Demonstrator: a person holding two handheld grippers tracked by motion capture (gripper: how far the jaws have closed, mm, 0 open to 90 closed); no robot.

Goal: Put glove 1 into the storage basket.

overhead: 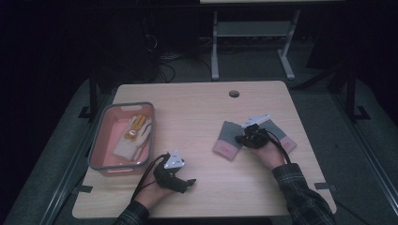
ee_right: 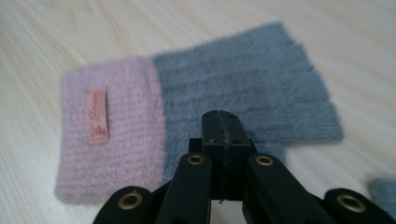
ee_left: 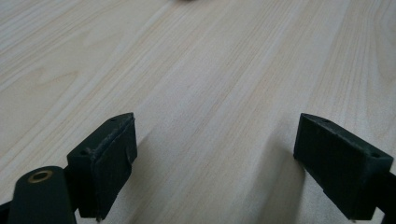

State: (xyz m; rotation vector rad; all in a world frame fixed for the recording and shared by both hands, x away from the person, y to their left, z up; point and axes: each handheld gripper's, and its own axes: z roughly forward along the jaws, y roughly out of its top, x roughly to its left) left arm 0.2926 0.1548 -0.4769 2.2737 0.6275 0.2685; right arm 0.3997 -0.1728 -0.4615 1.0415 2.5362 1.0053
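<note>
Grey-and-pink knitted fingerless glove lies flat on the pale wooden table; the right gripper hovers over it, jaws pressed together, empty. The left gripper is spread wide over bare wood.

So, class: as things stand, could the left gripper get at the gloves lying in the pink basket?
Probably yes. The left gripper sits open on the table just right of the pink basket; the gloves lie uncovered on top, and nothing stands between them.
</note>
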